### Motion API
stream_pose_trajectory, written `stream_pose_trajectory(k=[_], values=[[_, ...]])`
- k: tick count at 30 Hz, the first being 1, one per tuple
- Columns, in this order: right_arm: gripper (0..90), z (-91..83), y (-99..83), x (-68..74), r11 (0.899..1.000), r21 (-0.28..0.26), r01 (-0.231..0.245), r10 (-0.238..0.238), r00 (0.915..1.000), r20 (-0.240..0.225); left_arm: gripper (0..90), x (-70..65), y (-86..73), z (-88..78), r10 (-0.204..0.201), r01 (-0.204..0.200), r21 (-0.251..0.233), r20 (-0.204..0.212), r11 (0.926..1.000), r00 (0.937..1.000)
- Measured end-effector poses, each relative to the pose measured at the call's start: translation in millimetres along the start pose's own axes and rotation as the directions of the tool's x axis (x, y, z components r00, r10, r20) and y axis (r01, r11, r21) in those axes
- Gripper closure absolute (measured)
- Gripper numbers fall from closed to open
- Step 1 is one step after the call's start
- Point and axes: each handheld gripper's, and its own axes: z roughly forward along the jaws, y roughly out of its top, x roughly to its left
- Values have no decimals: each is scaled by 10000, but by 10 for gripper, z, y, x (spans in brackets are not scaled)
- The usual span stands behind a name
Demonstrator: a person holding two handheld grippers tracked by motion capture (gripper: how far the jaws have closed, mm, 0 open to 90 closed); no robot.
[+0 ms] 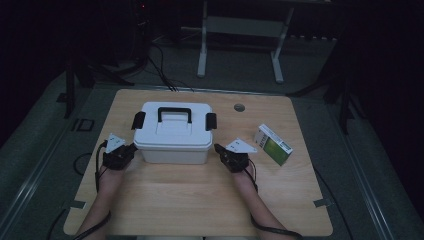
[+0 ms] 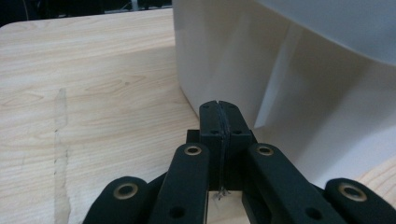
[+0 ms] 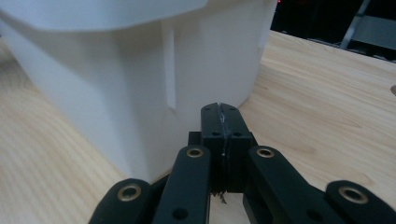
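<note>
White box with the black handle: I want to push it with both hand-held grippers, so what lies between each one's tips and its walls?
Nothing: both gripper views show shut tips right at the white box.

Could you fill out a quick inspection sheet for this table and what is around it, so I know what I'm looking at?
Surface: light wooden table, with a round hole near the far edge.
Job's things: white plastic box, lid on, black handle lying on top, a black latch at each end.
Clutter: small green and white carton lying at the right of the box.
Grippers: left tongs shut on nothing, tips close to the box's left end; right tongs shut on nothing, tips close to its right end.
Cables: black cable trails from each tool along the forearms; more cables on the floor beyond the table.
Surroundings: dim room, grey floor, white metal frame behind the table.
</note>
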Motion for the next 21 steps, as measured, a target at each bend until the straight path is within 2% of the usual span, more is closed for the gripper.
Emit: stream_pose_trajectory(k=[1,7,13,14,16,21], values=[[899,17,13,5,10000,-6,-29,29,10000,-24,894,2,8,13,-32,32,96,41,9999,10000],[899,89,109,32,9996,-200,-183,181,9998,-124,894,8,60,20,15,-14,-74,76,10000,10000],[898,103,152,43,9997,-254,-51,45,9997,-241,894,4,94,45,124,-124,-57,51,9999,9999],[899,103,155,47,9997,-245,-39,34,9998,-219,894,-5,102,56,35,-33,-88,203,10000,9998],[899,97,156,46,9997,-219,-46,42,9998,-178,894,-27,104,58,104,-102,-117,143,9999,9998],[900,72,156,39,9999,-167,14,-15,10000,-90,895,-40,107,54,-72,74,-72,283,9999,9996]])
